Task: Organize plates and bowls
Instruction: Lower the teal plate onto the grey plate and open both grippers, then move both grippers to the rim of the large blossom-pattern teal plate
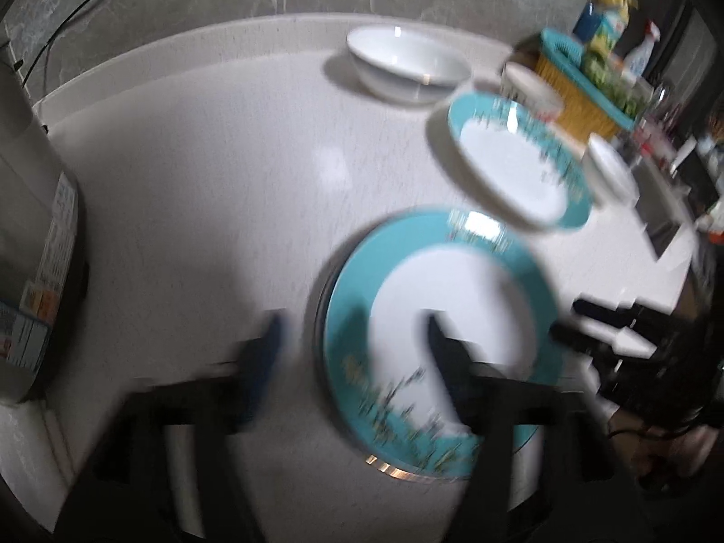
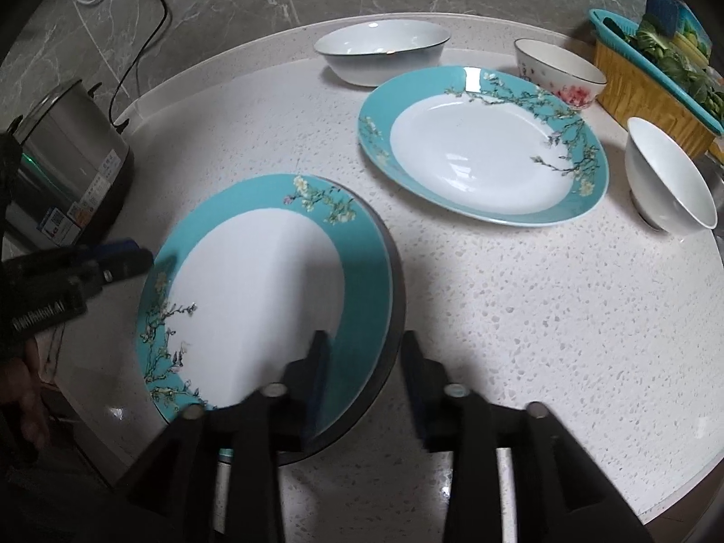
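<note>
A teal-rimmed plate lies on top of a darker plate at the near left of the counter; it also shows blurred in the left wrist view. My right gripper is open, its jaws astride the stack's near right rim. My left gripper is open at the stack's left rim and shows in the right wrist view. A second teal plate lies farther back. A wide white bowl, a flowered bowl and a plain white bowl stand behind and to the right.
A steel cooker with a cord stands at the left by the marble wall. A yellow and teal basket of greens sits at the back right. The counter's rounded front edge runs close on the right.
</note>
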`<state>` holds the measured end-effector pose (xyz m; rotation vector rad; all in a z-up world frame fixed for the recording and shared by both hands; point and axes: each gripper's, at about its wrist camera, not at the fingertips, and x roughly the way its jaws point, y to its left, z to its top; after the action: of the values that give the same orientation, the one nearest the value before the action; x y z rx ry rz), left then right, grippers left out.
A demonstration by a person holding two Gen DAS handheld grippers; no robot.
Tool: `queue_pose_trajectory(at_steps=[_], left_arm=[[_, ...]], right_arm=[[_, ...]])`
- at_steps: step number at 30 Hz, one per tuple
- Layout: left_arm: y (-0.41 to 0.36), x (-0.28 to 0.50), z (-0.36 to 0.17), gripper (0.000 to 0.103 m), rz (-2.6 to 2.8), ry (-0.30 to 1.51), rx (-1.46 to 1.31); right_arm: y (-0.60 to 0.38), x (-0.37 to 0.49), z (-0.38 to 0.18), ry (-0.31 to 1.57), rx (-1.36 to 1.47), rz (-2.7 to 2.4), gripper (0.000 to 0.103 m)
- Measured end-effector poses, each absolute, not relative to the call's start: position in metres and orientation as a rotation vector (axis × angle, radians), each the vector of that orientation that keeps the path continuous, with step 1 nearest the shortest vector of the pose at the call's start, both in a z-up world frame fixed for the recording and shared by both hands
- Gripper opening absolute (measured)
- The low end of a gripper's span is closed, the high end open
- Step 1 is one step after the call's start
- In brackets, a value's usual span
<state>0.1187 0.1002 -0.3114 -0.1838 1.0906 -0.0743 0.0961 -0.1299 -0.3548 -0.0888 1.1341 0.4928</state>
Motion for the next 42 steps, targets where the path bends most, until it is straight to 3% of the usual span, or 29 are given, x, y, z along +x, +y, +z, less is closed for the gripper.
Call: queue_pose_trajectory(at_steps=[6, 12, 19, 29, 35, 42], left_arm=[[0.102, 0.179, -0.290, 0.085, -0.240, 1.097, -0.349], [0.081, 0.260, -0.286, 0.085, -0.299, 1.189, -0.239], [0.051, 0.335, -0.302, 0.085, -0.342, 1.253, -0.154], [0.032, 0.330, -0.324, 0.085, -0.456, 1.162, -0.103], [0.033, 0.354, -0.342, 0.085, -0.406, 1.302, -0.151], [0.025, 0.369, -0.357, 0.085, -0.417, 1.337, -0.153]], right_arm=[[-0.188, 0.127, -0.324, 1.073, 0.160, 0.448, 0.077], [-0.278, 0.173, -0.320, 1.083, 0.536, 0.304, 0.087], [-0.307, 0.206, -0.351, 1.141, 0.640, 0.269, 0.089], [-0.298, 0.232, -0.363, 1.088, 0.594, 0.343, 0.092], [-0.289, 0.241, -0.379, 1.139, 0.605, 0.370, 0.092], [-0.283, 0.258, -0.376, 1.170, 0.570, 0.370, 0.092]])
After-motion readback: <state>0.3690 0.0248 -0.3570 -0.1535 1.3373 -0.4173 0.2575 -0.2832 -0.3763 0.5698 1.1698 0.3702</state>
